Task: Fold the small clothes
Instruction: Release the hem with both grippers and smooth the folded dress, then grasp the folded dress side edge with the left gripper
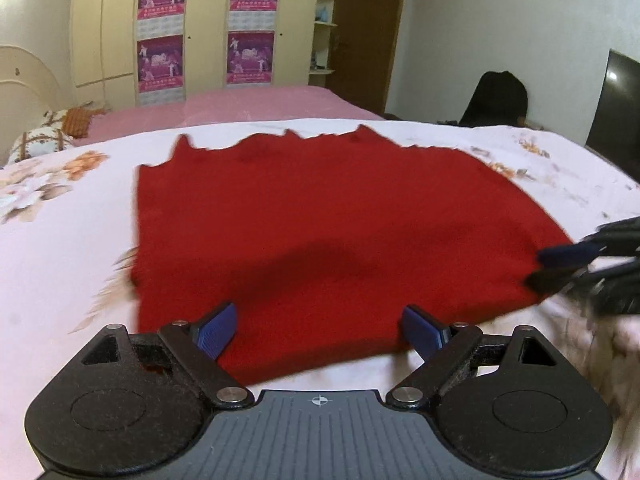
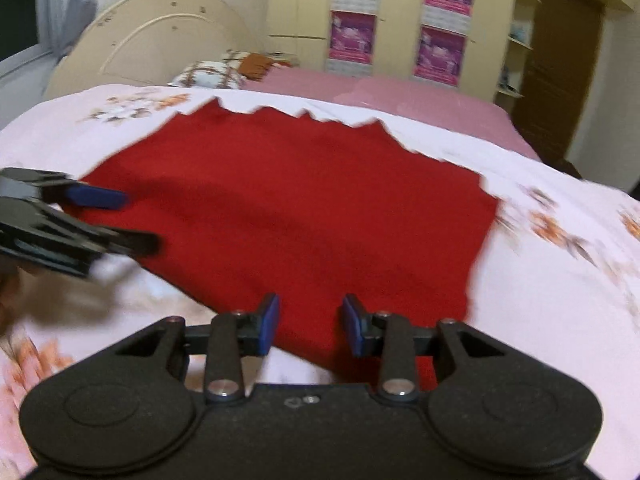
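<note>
A red garment (image 1: 320, 216) lies spread flat on the floral bedsheet (image 1: 60, 240), its jagged far edge towards the pink part of the bed. My left gripper (image 1: 318, 316) hovers over the garment's near edge, its blue pads wide apart and nothing between them. My right gripper (image 2: 310, 308) stands over the near edge of the garment (image 2: 304, 208) with a narrower gap. The cloth lies flat below it, not pinched. In the left wrist view the right gripper (image 1: 536, 270) is at the garment's right corner. In the right wrist view the left gripper (image 2: 120, 220) is at its left corner.
Beyond the floral sheet lies a pink bedcover (image 1: 248, 104), with pillows (image 1: 44, 136) at the cream headboard (image 2: 152, 40). A wardrobe with purple posters (image 1: 160, 52) stands behind. A dark chair (image 1: 496, 96), a black screen (image 1: 616, 108) and a brown door (image 1: 368, 32) are at the right.
</note>
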